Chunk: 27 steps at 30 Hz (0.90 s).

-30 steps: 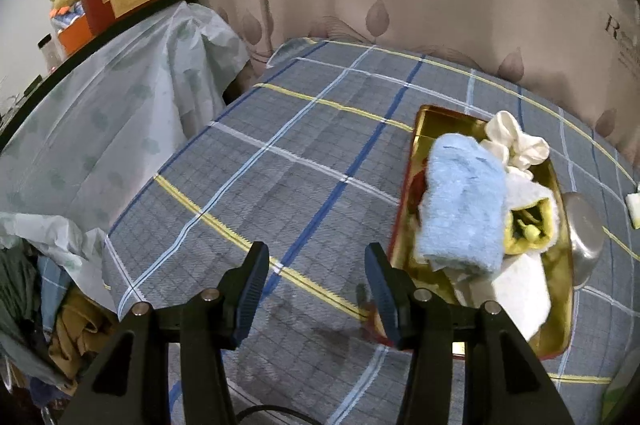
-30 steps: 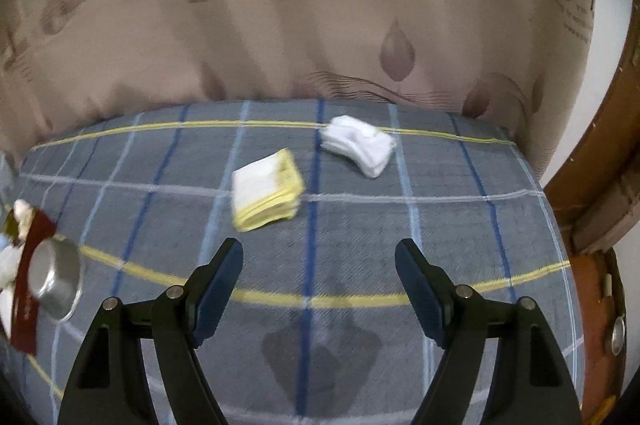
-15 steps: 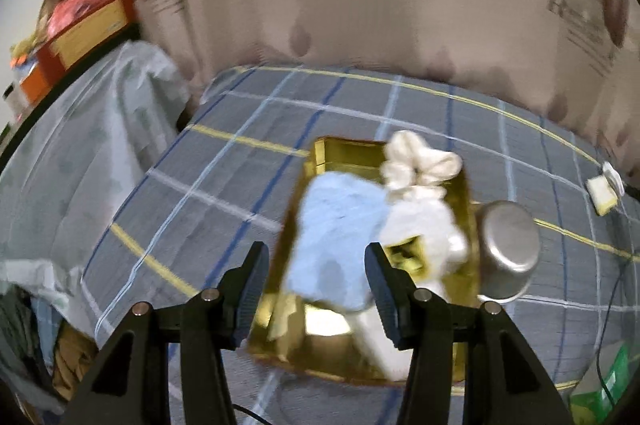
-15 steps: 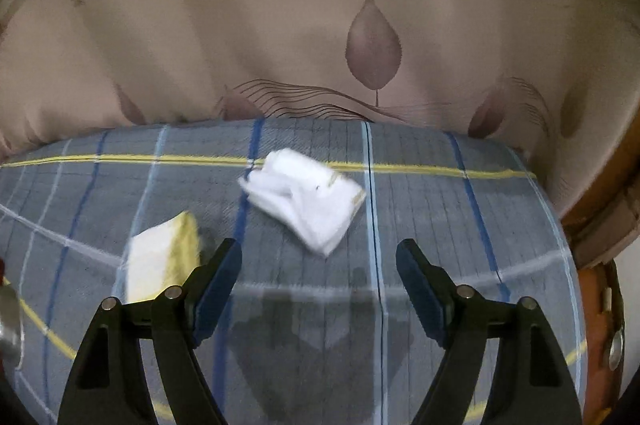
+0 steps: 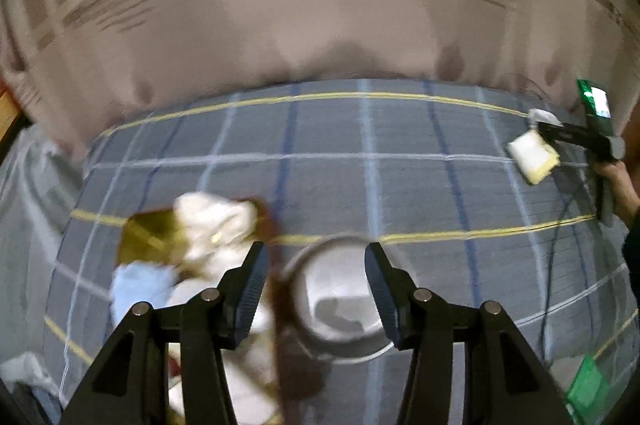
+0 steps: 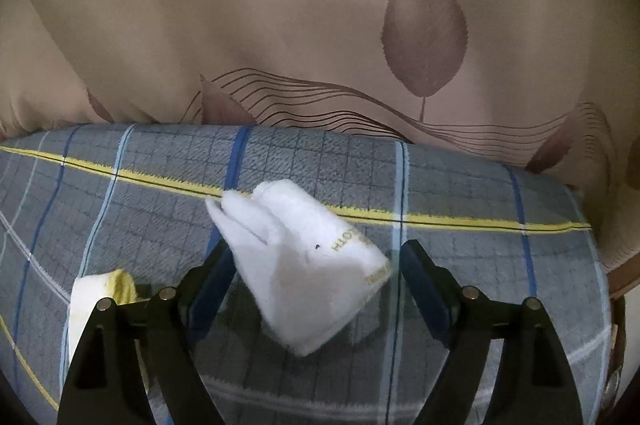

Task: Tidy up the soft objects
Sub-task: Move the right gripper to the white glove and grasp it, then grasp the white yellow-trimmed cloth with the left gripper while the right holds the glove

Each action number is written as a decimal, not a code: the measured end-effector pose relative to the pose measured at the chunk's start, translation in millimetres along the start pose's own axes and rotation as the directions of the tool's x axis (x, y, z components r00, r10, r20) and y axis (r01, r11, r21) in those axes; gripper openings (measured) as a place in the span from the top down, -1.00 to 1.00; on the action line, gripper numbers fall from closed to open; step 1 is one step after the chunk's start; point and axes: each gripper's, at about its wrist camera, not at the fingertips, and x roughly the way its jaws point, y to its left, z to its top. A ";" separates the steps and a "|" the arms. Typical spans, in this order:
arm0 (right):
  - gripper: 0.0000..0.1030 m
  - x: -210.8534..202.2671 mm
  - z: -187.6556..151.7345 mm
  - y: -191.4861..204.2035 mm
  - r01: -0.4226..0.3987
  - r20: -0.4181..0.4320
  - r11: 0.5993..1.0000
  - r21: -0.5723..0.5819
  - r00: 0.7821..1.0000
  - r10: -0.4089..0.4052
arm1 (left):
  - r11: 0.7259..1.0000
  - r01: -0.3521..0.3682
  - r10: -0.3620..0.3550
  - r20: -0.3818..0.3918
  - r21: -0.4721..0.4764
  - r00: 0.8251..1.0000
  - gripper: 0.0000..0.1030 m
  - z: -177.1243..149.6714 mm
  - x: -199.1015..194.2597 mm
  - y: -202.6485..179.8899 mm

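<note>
Between the spread, opening fingers of the right gripper (image 6: 316,285), a folded white towel (image 6: 304,265) is lying unpinched on the checked cloth (image 6: 460,265). Both pads are best being lowered astride the fold before closing. Gold edge lettering is showing but cannot be read. The left gripper (image 5: 314,289), fingers wide and empty, is being held over a steel bowl (image 5: 336,301).

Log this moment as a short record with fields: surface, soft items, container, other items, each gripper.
surface: plaid blanket
loose soft items: white towel; yellow-edged cloth
container: gold tray, holding blue towel and white cloths
other: metal bowl beside tray
left gripper: open, empty, over bowl
right gripper: jaws opening, straddling white towel, not gripping
</note>
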 end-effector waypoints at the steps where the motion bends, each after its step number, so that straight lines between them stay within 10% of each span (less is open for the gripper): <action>1: -0.50 2.3 -0.7 0.3 -0.012 -0.003 1.000 0.002 1.000 0.012 | 1.000 0.016 -0.016 -0.004 0.008 1.000 0.01 3.5 4.2 -7.0; 9: 0.28 -7.2 -17.1 -3.8 -0.088 0.022 0.995 0.054 0.996 0.087 | 0.995 0.077 -0.074 -0.045 0.068 0.996 0.01 5.8 26.3 -49.6; 27: 0.37 -89.8 -120.7 -16.7 0.014 0.050 0.980 0.199 0.998 -0.024 | 0.973 0.163 -0.162 -0.019 0.162 0.987 0.01 3.2 29.0 -123.1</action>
